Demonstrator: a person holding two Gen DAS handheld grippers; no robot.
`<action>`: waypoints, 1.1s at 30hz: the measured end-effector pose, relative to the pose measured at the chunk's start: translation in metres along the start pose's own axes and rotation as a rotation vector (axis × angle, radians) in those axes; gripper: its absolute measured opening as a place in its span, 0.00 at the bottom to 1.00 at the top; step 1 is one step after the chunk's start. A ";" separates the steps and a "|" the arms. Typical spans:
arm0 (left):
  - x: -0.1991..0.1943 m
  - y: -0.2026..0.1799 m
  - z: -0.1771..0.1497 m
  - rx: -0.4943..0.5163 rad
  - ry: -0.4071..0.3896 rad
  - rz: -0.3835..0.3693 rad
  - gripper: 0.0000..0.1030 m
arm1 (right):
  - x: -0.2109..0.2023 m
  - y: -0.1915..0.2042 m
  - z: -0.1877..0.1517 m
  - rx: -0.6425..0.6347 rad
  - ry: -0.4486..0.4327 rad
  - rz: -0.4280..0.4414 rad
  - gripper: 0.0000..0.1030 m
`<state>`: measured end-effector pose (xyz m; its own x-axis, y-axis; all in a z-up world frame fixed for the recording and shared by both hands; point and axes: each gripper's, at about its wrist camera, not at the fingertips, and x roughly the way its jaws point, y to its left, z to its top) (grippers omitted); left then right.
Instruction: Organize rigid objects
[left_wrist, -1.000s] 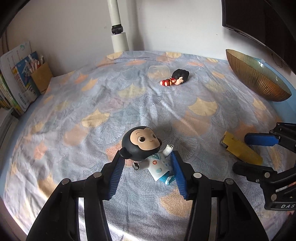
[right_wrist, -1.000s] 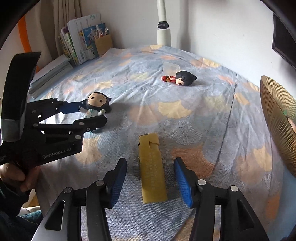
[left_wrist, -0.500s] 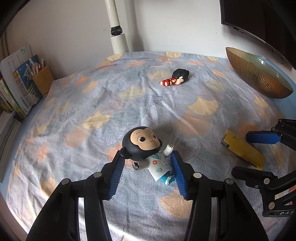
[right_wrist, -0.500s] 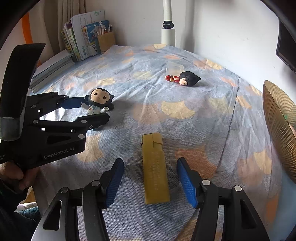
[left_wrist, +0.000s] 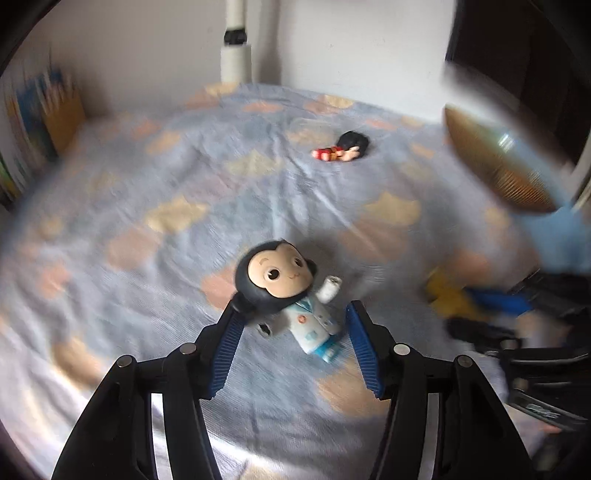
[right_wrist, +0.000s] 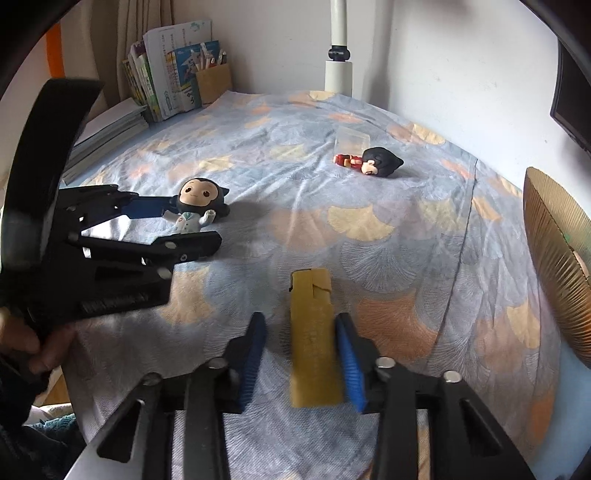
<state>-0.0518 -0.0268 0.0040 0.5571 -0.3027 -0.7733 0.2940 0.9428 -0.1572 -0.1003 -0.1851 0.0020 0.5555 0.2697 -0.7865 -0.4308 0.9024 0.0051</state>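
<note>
A black-haired doll in a white coat lies on the patterned bedspread between the jaws of my left gripper. Those jaws are opening: the left pad is at the doll's head, the right pad stands clear of its body. The right wrist view shows the same doll and left gripper. My right gripper is closing around a yellow block. Its right pad touches the block, and a strip of cloth still shows at the left pad. The left wrist view is blurred.
A second small doll in red lies further back beside a clear plastic box. A ribbed golden bowl stands at the right edge. Books and a pencil holder line the far left. A white pole rises at the back.
The right jaws have narrowed around the yellow block. The left jaws have widened slightly, the left hand has swung, and its view is now blurred.
</note>
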 end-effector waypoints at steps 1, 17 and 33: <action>-0.003 0.006 -0.001 -0.023 0.000 -0.026 0.54 | -0.001 0.002 -0.001 0.002 0.003 0.008 0.23; 0.012 -0.004 0.015 -0.032 0.007 0.063 0.51 | -0.002 0.007 -0.001 0.023 0.060 -0.043 0.23; -0.048 -0.022 0.050 -0.012 -0.162 0.033 0.51 | -0.068 -0.035 -0.001 0.096 -0.070 -0.093 0.12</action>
<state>-0.0459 -0.0399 0.0750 0.6848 -0.2889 -0.6690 0.2646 0.9540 -0.1411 -0.1234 -0.2354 0.0548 0.6398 0.2033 -0.7411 -0.3072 0.9516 -0.0041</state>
